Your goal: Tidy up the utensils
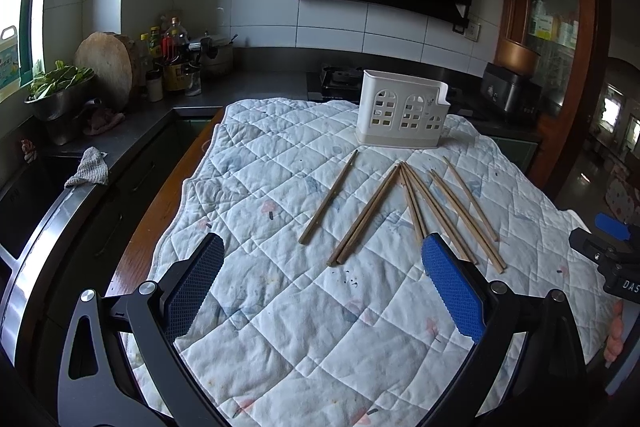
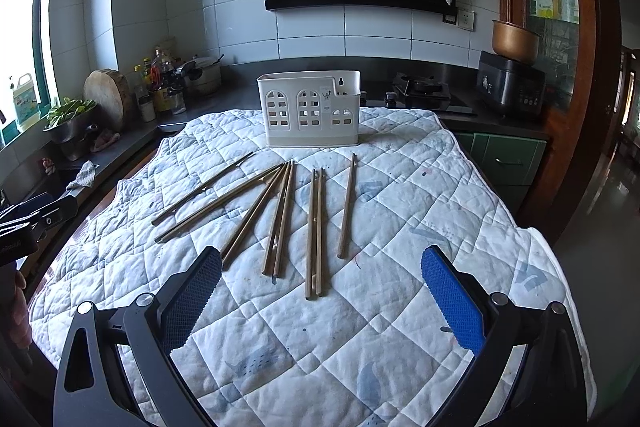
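Several wooden chopsticks [image 1: 412,203] lie fanned out on a white quilted cloth [image 1: 280,307]; they also show in the right wrist view [image 2: 280,215]. A white plastic utensil holder [image 1: 402,111] with arched cut-outs stands upright and empty-looking behind them, also in the right wrist view [image 2: 310,109]. My left gripper [image 1: 324,271] is open and empty, held over the cloth just short of the chopsticks' near ends. My right gripper [image 2: 322,283] is open and empty, with the near ends of a chopstick pair [image 2: 314,235] between its fingers' line.
The quilted cloth [image 2: 360,347] covers a wooden table. A dark counter runs behind and left with a sink, a chopping board [image 1: 106,67], bottles [image 1: 172,47], a bowl of greens [image 1: 60,87], a gas hob [image 2: 420,91] and a rice cooker [image 2: 512,83]. The right gripper's body shows in the left wrist view [image 1: 612,259].
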`<control>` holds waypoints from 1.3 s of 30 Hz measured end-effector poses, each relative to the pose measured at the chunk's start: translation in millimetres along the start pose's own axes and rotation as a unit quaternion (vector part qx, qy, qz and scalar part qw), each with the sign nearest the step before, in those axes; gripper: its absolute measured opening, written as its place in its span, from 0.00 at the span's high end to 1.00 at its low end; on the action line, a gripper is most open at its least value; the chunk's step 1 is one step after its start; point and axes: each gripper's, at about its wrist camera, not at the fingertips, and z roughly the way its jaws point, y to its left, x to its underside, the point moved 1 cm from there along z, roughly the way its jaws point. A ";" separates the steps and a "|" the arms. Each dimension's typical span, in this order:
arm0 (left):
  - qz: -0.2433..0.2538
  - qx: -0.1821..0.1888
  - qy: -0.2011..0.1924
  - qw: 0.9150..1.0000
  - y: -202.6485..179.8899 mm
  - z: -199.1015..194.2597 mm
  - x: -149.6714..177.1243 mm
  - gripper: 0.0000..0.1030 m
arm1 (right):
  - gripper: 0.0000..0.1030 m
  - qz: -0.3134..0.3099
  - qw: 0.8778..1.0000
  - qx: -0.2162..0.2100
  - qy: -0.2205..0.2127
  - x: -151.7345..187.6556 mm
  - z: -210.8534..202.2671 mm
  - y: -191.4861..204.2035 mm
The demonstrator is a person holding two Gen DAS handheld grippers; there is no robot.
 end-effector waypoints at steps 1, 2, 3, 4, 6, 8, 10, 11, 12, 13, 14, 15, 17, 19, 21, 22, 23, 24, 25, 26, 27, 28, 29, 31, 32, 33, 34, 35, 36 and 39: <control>0.000 -0.001 0.000 1.000 0.0 0.2 -0.1 0.05 | 0.06 0.000 1.000 0.000 -0.001 0.1 0.4 0.4; 0.000 -0.001 0.001 1.000 0.0 0.4 -0.1 0.05 | 0.06 0.000 1.000 0.000 0.000 -0.2 0.3 0.2; -0.001 -0.001 0.001 1.000 0.2 0.5 -0.4 0.05 | 0.06 0.000 1.000 0.000 0.000 -0.3 0.6 0.3; -0.002 -0.001 0.001 1.000 0.7 0.0 -1.0 0.05 | 0.06 0.000 1.000 0.000 0.000 -0.4 0.2 0.1; -0.004 0.001 0.002 1.000 1.1 0.4 -1.3 0.05 | 0.06 0.000 1.000 0.000 0.000 -0.4 -0.2 -0.3; -0.004 0.000 0.002 1.000 1.4 0.5 -1.1 0.05 | 0.06 0.001 1.000 -0.001 0.000 -0.5 0.5 0.1; -0.003 0.000 0.002 1.000 1.4 1.2 -1.1 0.05 | 0.06 0.001 1.000 0.000 0.000 -0.6 0.3 0.1; -0.003 0.000 0.002 1.000 1.7 1.8 -1.2 0.05 | 0.06 0.001 1.000 -0.001 -0.001 -0.5 0.4 0.1; -0.004 0.000 0.003 1.000 1.7 2.4 -1.2 0.05 | 0.06 0.001 1.000 -0.001 -0.001 -0.4 0.0 -0.3; -0.004 0.001 0.004 1.000 1.7 2.5 -1.3 0.05 | 0.06 0.002 1.000 -0.001 -0.001 -0.4 1.0 0.1; -0.004 0.001 0.004 1.000 2.1 3.6 -1.2 0.05 | 0.06 0.002 1.000 -0.001 0.000 -1.0 1.5 0.0; -0.005 0.001 0.004 1.000 2.0 4.1 -1.2 0.05 | 0.06 0.001 1.000 -0.001 0.000 -0.6 0.7 -0.4; -0.004 0.001 0.004 1.000 1.8 4.2 -1.1 0.05 | 0.06 0.002 1.000 -0.001 -0.001 -0.4 1.2 -0.3; -0.004 0.000 0.005 1.000 2.0 5.1 -1.1 0.05 | 0.06 0.004 1.000 -0.001 0.000 -0.2 1.8 -0.3; -0.005 0.001 0.005 1.000 2.2 6.0 -1.1 0.05 | 0.06 0.005 1.000 -0.001 0.000 -1.6 3.6 -0.8; -0.005 0.001 0.006 1.000 2.1 6.9 -1.2 0.05 | 0.06 0.004 1.000 -0.001 0.000 -1.4 3.7 -0.9; -0.005 0.001 0.006 1.000 2.0 8.0 -1.6 0.05 | 0.06 0.005 1.000 -0.001 0.000 -1.4 3.6 -1.2; -0.006 0.000 0.007 1.000 2.2 9.9 -2.4 0.05 | 0.06 0.004 1.000 -0.002 0.000 -1.4 3.6 -1.5; -0.006 0.000 0.008 1.000 2.1 10.7 -2.4 0.05 | 0.06 0.004 1.000 -0.001 0.000 -1.6 4.1 -1.0; -0.005 0.000 0.009 1.000 1.8 11.6 -2.5 0.05 | 0.06 0.004 1.000 0.000 -0.001 -1.3 3.5 -1.4; -0.005 -0.001 0.009 1.000 1.8 12.2 -2.9 0.05 | 0.06 0.004 1.000 -0.001 -0.001 -1.8 4.8 -1.8; -0.004 -0.002 0.008 1.000 1.9 12.6 -3.5 0.05 | 0.06 0.005 1.000 -0.001 0.000 -2.6 6.4 -1.3; -0.005 -0.002 0.006 1.000 2.3 12.8 -4.3 0.05 | 0.06 0.004 1.000 0.000 0.000 -2.3 5.9 -1.4; -0.007 -0.001 0.006 1.000 3.2 14.1 -5.5 0.05 | 0.06 0.003 1.000 0.000 0.000 -2.9 7.2 -1.5; -0.007 -0.001 0.006 1.000 3.3 14.7 -5.9 0.05 | 0.06 0.004 1.000 0.000 0.000 -3.0 7.4 -1.8; -0.007 -0.001 0.006 1.000 3.1 14.6 -5.8 0.05 | 0.06 0.004 1.000 0.000 0.000 -3.2 7.6 -2.3; -0.007 -0.002 0.006 1.000 3.1 14.5 -5.9 0.05 | 0.06 0.004 1.000 0.001 0.001 -3.9 9.2 -2.3; -0.006 -0.002 0.006 1.000 2.8 15.1 -6.1 0.05 | 0.06 0.006 1.000 0.001 0.001 -4.9 11.3 -4.4; -0.006 -0.001 0.006 1.000 2.9 15.1 -6.3 0.05 | 0.06 0.007 1.000 0.000 0.001 -5.4 12.6 -6.0; -0.005 -0.001 0.005 1.000 2.5 15.6 -7.5 0.05 | 0.06 0.010 1.000 -0.001 -0.003 -6.1 14.0 -7.8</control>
